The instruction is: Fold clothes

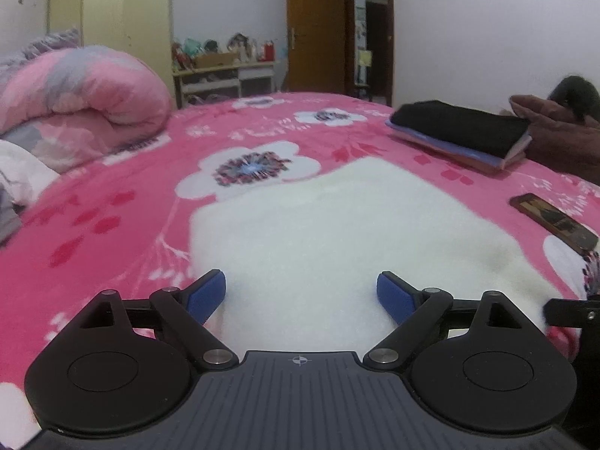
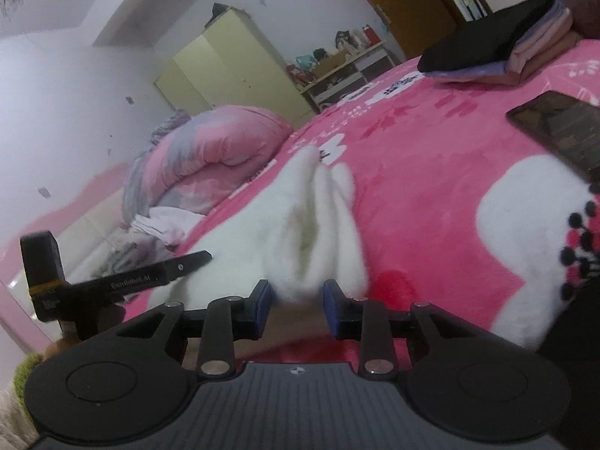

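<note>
- The left gripper [image 1: 301, 292] hovers low over a white fleece garment [image 1: 337, 232], its blue-padded jaws spread wide with only the fabric's flat surface showing between them; nothing is pinched.
- In the left wrist view the white fleece garment lies spread on the pink floral bedspread [image 1: 112, 195], filling the centre and reaching toward 5 o'clock.
- The right gripper [image 2: 296, 302] is rolled, so the room tilts in its view; its jaws stand partly apart with a bunched fold of the white fleece garment [image 2: 315, 225] rising between the pads.
- The fold sits right at the fingertips, but I cannot tell for sure whether the pads press on it.
- The other gripper's black finger [image 2: 150, 279] juts in at 9 o'clock of the right wrist view, just beside the garment.
- A stack of folded clothes [image 1: 461, 131], black on top, rests on the bedspread at 2 o'clock of the left view, with a person's hand [image 1: 562, 131] touching its far end.
- A dark phone [image 1: 555, 221] lies flat at 3 o'clock, near the garment's edge.
- A rolled pink quilt [image 1: 82, 97] sits at 10 o'clock, well apart from the garment.
</note>
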`<control>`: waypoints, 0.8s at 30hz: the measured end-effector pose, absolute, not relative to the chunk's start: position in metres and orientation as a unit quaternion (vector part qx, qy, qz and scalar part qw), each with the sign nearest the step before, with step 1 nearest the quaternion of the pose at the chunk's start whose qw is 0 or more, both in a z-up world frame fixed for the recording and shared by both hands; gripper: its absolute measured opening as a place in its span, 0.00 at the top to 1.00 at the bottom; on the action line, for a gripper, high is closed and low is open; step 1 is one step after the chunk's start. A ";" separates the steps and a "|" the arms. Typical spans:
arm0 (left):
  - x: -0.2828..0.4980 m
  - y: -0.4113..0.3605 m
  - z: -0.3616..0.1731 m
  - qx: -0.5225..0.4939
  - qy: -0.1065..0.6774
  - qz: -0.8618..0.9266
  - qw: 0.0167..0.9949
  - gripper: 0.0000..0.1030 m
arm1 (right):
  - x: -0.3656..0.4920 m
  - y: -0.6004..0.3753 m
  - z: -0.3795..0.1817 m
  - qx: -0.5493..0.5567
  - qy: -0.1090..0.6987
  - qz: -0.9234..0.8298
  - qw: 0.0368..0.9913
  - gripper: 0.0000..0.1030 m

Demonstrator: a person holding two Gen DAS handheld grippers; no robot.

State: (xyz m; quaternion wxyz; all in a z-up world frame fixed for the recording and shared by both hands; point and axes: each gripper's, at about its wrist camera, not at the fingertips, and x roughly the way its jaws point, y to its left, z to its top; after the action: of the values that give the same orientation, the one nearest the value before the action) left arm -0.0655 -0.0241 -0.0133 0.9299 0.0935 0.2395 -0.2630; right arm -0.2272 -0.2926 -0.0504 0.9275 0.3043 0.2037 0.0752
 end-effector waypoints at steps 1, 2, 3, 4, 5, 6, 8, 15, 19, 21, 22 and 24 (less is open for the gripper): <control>-0.067 -0.023 -0.012 0.098 0.230 -0.254 0.934 0.14 | -0.227 -0.294 -0.051 0.309 0.200 0.079 0.926 0.68; -0.069 -0.022 -0.010 0.102 0.220 -0.245 0.939 0.14 | -0.227 -0.295 -0.050 0.311 0.196 0.084 0.926 0.68; -0.068 -0.020 -0.010 0.103 0.214 -0.236 0.942 0.13 | -0.226 -0.296 -0.051 0.314 0.194 0.086 0.925 0.68; -0.067 -0.018 -0.010 0.105 0.209 -0.227 0.945 0.13 | -0.225 -0.298 -0.053 0.321 0.193 0.089 0.923 0.68; -0.062 -0.017 -0.012 0.099 0.218 -0.219 0.946 0.13 | -0.224 -0.300 -0.055 0.328 0.193 0.091 0.920 0.68; -0.057 -0.015 -0.013 0.091 0.228 -0.212 0.946 0.13 | -0.221 -0.301 -0.058 0.341 0.194 0.093 0.915 0.68; -0.042 -0.005 -0.016 0.031 0.264 -0.213 0.940 0.13 | -0.218 -0.304 -0.062 0.363 0.190 0.097 0.907 0.68; -0.014 0.003 -0.025 -0.098 0.331 -0.225 0.911 0.19 | -0.219 -0.302 -0.050 0.352 0.134 0.099 0.921 0.81; -0.017 -0.005 -0.024 -0.089 0.329 -0.218 0.915 0.18 | -0.217 -0.306 -0.048 0.337 0.129 0.105 0.927 0.81; -0.018 -0.009 -0.020 -0.086 0.327 -0.217 0.916 0.18 | -0.215 -0.311 -0.056 0.352 0.139 0.104 0.920 0.81; -0.019 -0.010 -0.018 -0.084 0.325 -0.219 0.916 0.18 | -0.217 -0.314 -0.054 0.359 0.131 0.109 0.918 0.81; -0.020 -0.016 -0.012 -0.069 0.315 -0.226 0.919 0.18 | -0.223 -0.316 -0.046 0.357 0.111 0.115 0.920 0.81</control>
State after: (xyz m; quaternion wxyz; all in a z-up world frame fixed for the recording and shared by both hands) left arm -0.0204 -0.0164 -0.0120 0.9194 -0.0686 0.3149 -0.2257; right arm -0.2229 -0.3165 -0.0459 0.9204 0.3570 0.1108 0.1148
